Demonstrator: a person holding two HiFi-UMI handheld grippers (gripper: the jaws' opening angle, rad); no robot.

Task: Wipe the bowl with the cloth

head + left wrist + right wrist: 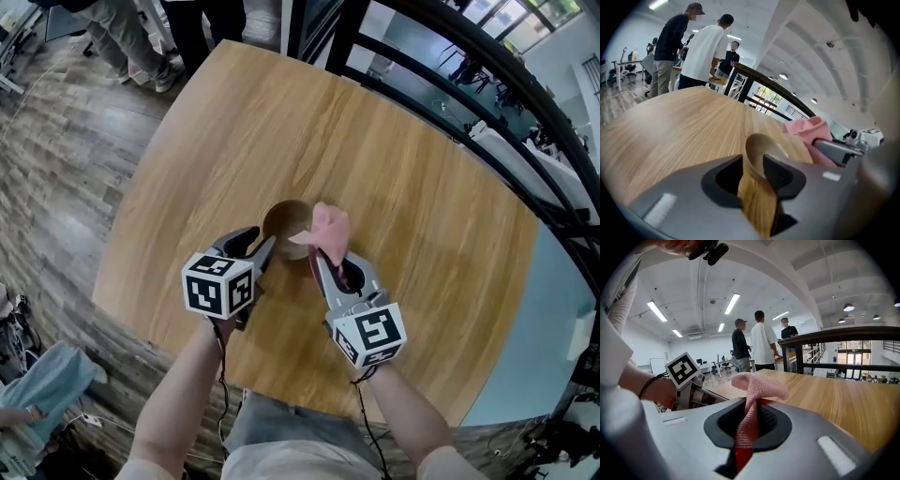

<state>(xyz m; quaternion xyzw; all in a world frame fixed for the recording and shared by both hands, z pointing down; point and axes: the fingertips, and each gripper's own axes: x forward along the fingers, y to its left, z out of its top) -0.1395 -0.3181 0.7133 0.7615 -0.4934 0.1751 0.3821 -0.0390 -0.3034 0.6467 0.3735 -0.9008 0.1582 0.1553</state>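
Observation:
A small wooden bowl rests near the middle of the round wooden table. My left gripper comes at it from the near left. In the left gripper view the bowl has its near wall filling the gap between the jaws of the left gripper, one pad outside and one inside. My right gripper is shut on a pink cloth, which sticks up just right of the bowl's rim. The cloth bunches above the right gripper.
The table's near edge lies close behind both grippers. A dark railing curves round the far right side. Several people stand beyond the table's far end. Wood floor lies to the left.

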